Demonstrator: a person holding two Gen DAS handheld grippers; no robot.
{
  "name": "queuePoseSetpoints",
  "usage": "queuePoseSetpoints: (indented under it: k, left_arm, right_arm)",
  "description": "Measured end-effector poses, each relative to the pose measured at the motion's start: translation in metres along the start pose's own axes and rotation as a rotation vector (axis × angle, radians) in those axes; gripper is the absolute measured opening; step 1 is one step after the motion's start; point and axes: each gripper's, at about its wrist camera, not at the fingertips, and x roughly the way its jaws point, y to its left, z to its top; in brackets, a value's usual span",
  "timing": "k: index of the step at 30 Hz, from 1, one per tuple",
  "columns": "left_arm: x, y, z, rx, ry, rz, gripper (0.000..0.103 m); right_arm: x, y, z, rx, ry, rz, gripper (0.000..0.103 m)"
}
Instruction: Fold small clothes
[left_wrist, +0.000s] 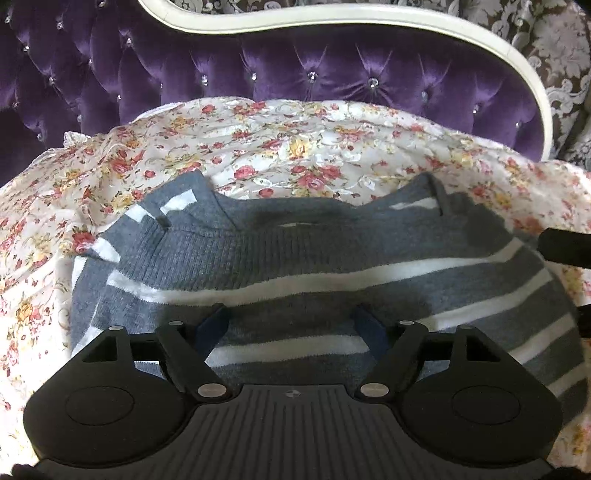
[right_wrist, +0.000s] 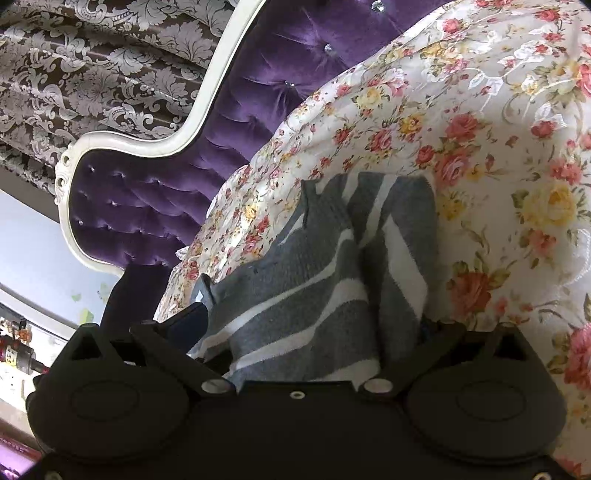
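Grey-and-white striped knit sweater lies spread on the rose-print floral bedspread.

Left black two-finger gripper: jaws spread wide, hovering over the sweater, gripping nothing. Right black two-finger gripper: jaws wide apart with bunched sweater between them (whether it is clamped cannot be told). Ribbed neckline, fuzzy stripes. Behind: tufted purple velvet headboard, cream frame. No legible writing.

A bed carries everything, covered by a white floral sheet with red and yellow roses, rumpled toward the purple tufted headboard. Directly on the sheet lies a grey sweater with white stripes, its ribbed band across the middle and one side bunched
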Motion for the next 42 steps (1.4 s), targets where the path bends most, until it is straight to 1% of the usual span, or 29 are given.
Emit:
queuePoseSetpoints:
  k: [4, 9, 15, 21, 25, 28, 31, 37, 40, 42]
  left_arm:
    - [0.004, 0.001, 0.002, 0.02, 0.02, 0.0, 0.082]
    - [0.008, -0.003, 0.004, 0.022, 0.042, 0.019, 0.084]
    - [0.011, -0.002, 0.007, 0.008, 0.07, 0.029, 0.085]
    - [0.011, -0.002, 0.004, -0.001, 0.059, 0.036, 0.087]
    - [0.011, -0.002, 0.005, -0.006, 0.063, 0.042, 0.087]
    - [0.011, -0.002, 0.005, -0.006, 0.058, 0.044, 0.087]
    - [0.011, -0.002, 0.004, -0.006, 0.056, 0.043, 0.087]
    - [0.011, -0.001, 0.004, -0.005, 0.051, 0.043, 0.087]
    - [0.01, -0.001, 0.003, -0.005, 0.047, 0.045, 0.087]
    - [0.01, -0.002, 0.003, -0.006, 0.046, 0.047, 0.087]
  right_arm:
    - [-0.002, -0.001, -0.002, -0.001, -0.012, 0.011, 0.103]
    - [-0.001, 0.003, -0.005, -0.037, 0.0, 0.002, 0.103]
    - [-0.002, 0.006, -0.006, -0.056, 0.069, 0.002, 0.103]
    - [-0.008, 0.009, -0.012, -0.094, 0.162, 0.015, 0.103]
    - [-0.011, 0.01, -0.015, -0.111, 0.172, 0.013, 0.103]
    - [-0.01, 0.009, -0.014, -0.096, 0.164, 0.016, 0.102]
    - [-0.01, 0.007, -0.013, -0.094, 0.155, 0.006, 0.096]
    - [-0.009, 0.009, -0.013, -0.117, 0.15, -0.011, 0.092]
    - [-0.008, 0.012, -0.014, -0.136, 0.146, -0.028, 0.085]
    - [-0.009, 0.013, -0.015, -0.145, 0.142, -0.046, 0.075]
